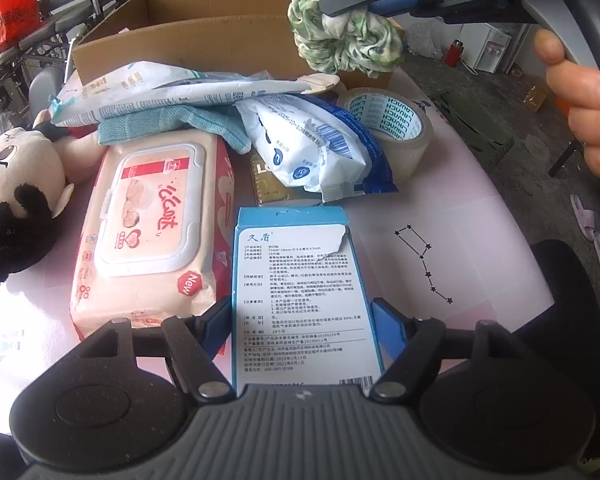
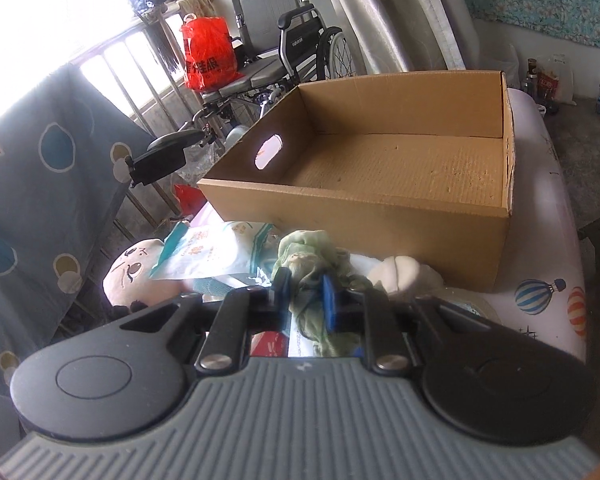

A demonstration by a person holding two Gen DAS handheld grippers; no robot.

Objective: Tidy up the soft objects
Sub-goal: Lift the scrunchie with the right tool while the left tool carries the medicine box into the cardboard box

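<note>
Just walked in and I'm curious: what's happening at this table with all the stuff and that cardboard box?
A person is sorting soft items with a pair of hand-held tongs. The right tongs are clamped on a crumpled green-and-white cloth, lifted just in front of the cardboard box, which looks empty. The left tongs are open, straddling a blue-and-white carton on the table. A plush doll, a wet-wipes pack and a tape roll lie on the table.

A crumpled green-and-white cloth [image 1: 346, 38] is held aloft, bunched into folds, just in front of the open cardboard box [image 2: 364, 208], whose floor is bare. A plush doll [image 1: 18, 196] is laid on its back left of the box. A teal knitted cloth [image 1: 172, 124] is seen spread in front of the box, partly covered by a white packet.
</note>
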